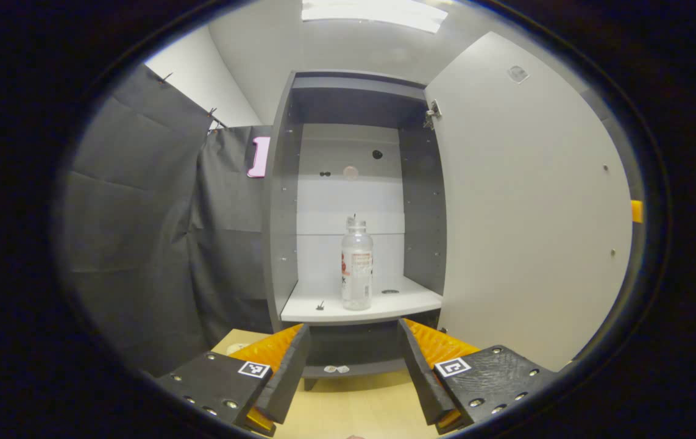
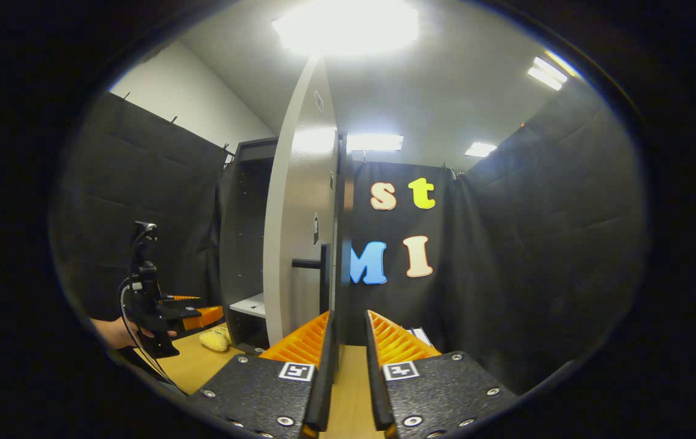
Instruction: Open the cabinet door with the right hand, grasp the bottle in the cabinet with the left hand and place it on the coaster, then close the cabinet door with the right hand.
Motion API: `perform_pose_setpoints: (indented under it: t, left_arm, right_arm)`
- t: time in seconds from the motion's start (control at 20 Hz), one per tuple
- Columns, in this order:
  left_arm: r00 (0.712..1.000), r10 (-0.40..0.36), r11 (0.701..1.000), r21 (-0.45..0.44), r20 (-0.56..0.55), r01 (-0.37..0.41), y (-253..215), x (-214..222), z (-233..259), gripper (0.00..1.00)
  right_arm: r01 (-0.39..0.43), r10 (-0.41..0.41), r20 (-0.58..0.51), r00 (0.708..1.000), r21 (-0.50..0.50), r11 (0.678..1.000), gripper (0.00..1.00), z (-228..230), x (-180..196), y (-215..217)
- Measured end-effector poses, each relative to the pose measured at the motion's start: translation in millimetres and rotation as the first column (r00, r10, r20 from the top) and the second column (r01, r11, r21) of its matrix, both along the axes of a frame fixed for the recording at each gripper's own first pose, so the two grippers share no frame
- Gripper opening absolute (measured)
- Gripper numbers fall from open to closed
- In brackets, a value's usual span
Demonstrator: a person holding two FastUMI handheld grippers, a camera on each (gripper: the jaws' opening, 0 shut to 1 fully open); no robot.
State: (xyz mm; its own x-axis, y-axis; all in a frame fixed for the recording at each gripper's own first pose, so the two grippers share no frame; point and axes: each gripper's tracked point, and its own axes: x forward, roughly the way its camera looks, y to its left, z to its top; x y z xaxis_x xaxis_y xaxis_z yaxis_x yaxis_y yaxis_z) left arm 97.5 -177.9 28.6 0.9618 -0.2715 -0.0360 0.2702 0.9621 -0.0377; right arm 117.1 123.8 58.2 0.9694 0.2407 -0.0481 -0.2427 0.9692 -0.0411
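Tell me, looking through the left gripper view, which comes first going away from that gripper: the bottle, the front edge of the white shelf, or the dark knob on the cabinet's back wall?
1. Front edge of the white shelf, just beyond the left gripper.
2. Bottle, upright on the shelf, near the middle.
3. Dark knob, high on the cabinet's back wall.

Bottle (image 1: 357, 265) stands upright on cabinet shelf (image 1: 409, 303) (white).

Pink object (image 1: 258, 157) on cloth; yellow lump (image 2: 214, 339) on table (image 2: 192, 366)
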Motion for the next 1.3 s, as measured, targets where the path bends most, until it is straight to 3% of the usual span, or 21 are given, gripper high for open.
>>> perform_pose_setpoints:
  t: [0.1, 0.15, 0.45, 0.5, 0.55, 0.75, 1.1, 1.3]
  left_arm:
    - [1.000, 0.001, 1.000, -0.017, 0.008, -0.001, -8, 19, 10, 0.82]
    - [1.000, -0.003, 1.000, -0.031, 0.013, 0.003, -12, 29, 15, 0.88]
    - [1.000, -0.018, 0.995, -0.095, 0.025, 0.020, -32, 77, 27, 0.88]
    - [0.999, -0.017, 0.995, -0.095, 0.035, 0.020, -35, 87, 27, 0.77]
    - [0.999, -0.016, 0.996, -0.092, 0.041, 0.020, -38, 98, 27, 0.87]
    - [0.998, -0.014, 0.997, -0.072, 0.060, 0.018, -50, 138, 20, 0.82]
    - [1.000, 0.001, 0.999, -0.041, -0.007, -0.001, -66, 198, -10, 0.82]
    - [0.999, 0.020, 0.999, 0.032, -0.039, -0.019, -73, 218, -25, 0.82]
  right_arm:
    - [0.050, -0.050, -0.018, 0.999, 0.001, 0.999, 0.77, -10, -7, -20]
    - [0.083, -0.083, -0.024, 0.996, 0.000, 0.997, 0.97, -14, -7, -33]
    - [0.215, -0.215, -0.052, 0.975, -0.007, 0.977, 0.97, -33, -21, -84]
    - [0.232, -0.232, -0.060, 0.971, -0.010, 0.973, 0.97, -37, -24, -91]
    - [0.249, -0.249, -0.069, 0.966, -0.015, 0.969, 0.97, -42, -25, -97]
    - [0.311, -0.311, -0.133, 0.941, -0.024, 0.950, 0.97, -66, -30, -118]
    - [0.359, -0.356, -0.240, 0.903, -0.035, 0.933, 0.97, -104, -38, -134]
    - [0.369, -0.360, -0.276, 0.891, -0.022, 0.929, 0.98, -115, -38, -140]
